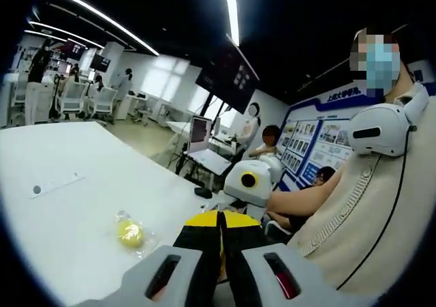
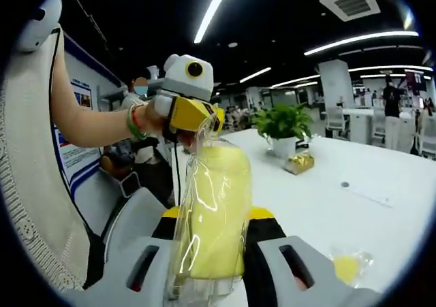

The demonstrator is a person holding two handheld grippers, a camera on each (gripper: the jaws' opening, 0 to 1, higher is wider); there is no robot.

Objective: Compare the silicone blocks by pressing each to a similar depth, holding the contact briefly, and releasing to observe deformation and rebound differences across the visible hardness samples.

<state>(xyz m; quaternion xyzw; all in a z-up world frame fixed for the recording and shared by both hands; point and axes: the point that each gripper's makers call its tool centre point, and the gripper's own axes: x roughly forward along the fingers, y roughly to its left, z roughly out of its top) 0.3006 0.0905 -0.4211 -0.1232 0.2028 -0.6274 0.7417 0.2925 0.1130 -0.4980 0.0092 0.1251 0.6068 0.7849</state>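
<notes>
The right gripper point(image 2: 212, 252) clamped the bagged yellow block point(image 2: 214, 212), squeezing to test it; the left gripper point(image 2: 204, 120), jaws together, apparently pinched the bag's top.

Place: open-plan office or demo lab, probably.
Ceiling: dark, with long white strip lights point(image 1: 231, 11) and a square air vent point(image 2: 354, 1).
Furniture: broad white table point(image 1: 61, 205), white swivel chairs point(image 1: 102, 101).
Displays: black wall-hung screen point(image 1: 228, 75), blue-and-white poster wall point(image 1: 313, 140).
Extras: green potted plant point(image 2: 281, 126); distant figures blurred.
</notes>
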